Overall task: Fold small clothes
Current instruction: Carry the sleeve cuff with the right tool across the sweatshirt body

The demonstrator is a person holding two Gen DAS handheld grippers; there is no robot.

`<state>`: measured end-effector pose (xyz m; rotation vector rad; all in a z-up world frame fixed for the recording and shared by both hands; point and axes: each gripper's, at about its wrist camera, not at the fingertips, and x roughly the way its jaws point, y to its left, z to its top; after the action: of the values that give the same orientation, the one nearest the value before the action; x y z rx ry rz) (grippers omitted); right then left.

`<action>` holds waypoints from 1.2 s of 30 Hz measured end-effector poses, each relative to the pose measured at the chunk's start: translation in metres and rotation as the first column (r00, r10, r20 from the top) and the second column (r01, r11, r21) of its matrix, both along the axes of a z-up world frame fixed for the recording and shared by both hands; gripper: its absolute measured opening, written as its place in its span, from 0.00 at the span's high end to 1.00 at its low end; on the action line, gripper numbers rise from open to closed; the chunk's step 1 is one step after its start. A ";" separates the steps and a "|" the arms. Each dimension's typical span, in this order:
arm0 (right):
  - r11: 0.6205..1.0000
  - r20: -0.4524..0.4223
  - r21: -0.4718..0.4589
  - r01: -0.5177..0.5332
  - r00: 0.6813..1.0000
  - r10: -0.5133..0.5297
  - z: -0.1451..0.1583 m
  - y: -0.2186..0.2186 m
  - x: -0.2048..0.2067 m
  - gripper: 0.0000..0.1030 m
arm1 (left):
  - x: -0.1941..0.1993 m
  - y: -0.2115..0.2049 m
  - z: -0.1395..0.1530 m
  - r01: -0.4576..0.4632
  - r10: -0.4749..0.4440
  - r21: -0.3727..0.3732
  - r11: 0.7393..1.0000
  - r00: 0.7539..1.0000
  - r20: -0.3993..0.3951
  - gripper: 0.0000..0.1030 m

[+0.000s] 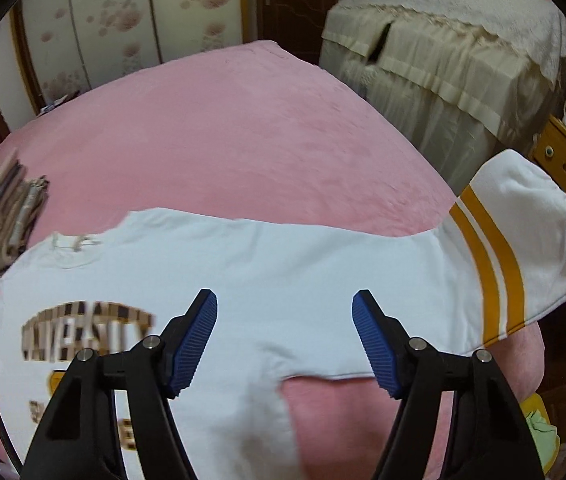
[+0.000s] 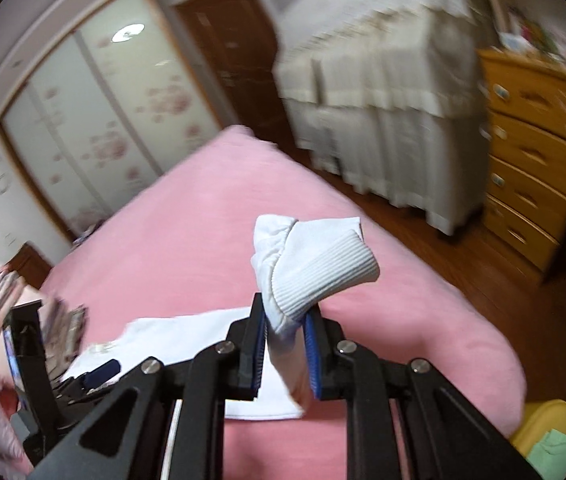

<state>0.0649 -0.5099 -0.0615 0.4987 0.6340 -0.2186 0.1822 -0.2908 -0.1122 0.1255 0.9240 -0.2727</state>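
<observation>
A white sweatshirt [image 1: 283, 268] with dark "UNIVERSITY" lettering lies spread on the pink bed [image 1: 223, 132]. Its sleeve [image 1: 523, 240], with two yellow stripes, is lifted at the right. My left gripper [image 1: 285, 340] is open and empty, hovering just above the shirt's body near the armpit. My right gripper [image 2: 285, 344] is shut on the sleeve's white ribbed cuff [image 2: 323, 268] and holds it raised above the bed; the rest of the shirt [image 2: 187, 340] trails down to the left. The left gripper [image 2: 95, 372] shows at the lower left of the right wrist view.
A stack of folded clothes [image 1: 3, 216] sits on the bed's left side. A second bed with a cream cover [image 1: 463, 60] stands beyond. A wooden drawer chest [image 2: 535, 160] is at the right, a yellow bin [image 2: 555, 432] by the bed's corner, wardrobe doors [image 1: 123, 20] behind.
</observation>
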 end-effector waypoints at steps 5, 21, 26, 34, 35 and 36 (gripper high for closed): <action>0.987 0.061 -0.028 -0.156 0.986 0.157 0.032 0.070 0.026 0.83 | -0.007 0.087 0.034 -0.077 0.078 -0.040 0.996 0.997 0.028 0.34; 0.829 -0.249 -0.115 -0.548 0.824 0.510 -0.092 0.291 0.106 0.83 | -0.006 0.296 -0.033 -0.338 0.320 -0.176 0.925 0.940 -0.123 0.34; 0.776 -0.341 -0.060 -0.628 0.744 0.575 -0.128 0.330 0.103 0.69 | -0.010 0.308 -0.060 -0.345 0.317 -0.165 0.924 0.932 -0.175 0.34; 0.659 -0.328 -0.084 -0.748 0.645 0.691 -0.122 0.367 0.081 0.52 | -0.013 0.310 -0.076 -0.324 0.278 -0.203 0.924 0.934 -0.224 0.34; 0.649 -0.331 -0.091 -0.755 0.638 0.696 -0.120 0.368 0.078 0.52 | -0.013 0.309 -0.076 -0.320 0.273 -0.209 0.924 0.935 -0.225 0.34; 0.641 -0.333 -0.098 -0.761 0.632 0.700 -0.119 0.369 0.075 0.52 | -0.013 0.309 -0.075 -0.315 0.267 -0.214 0.925 0.937 -0.226 0.34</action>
<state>0.1398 -0.1405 -0.1810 -0.0588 1.0200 0.4418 0.1690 0.0178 -0.1875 -0.2740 1.0789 -0.1204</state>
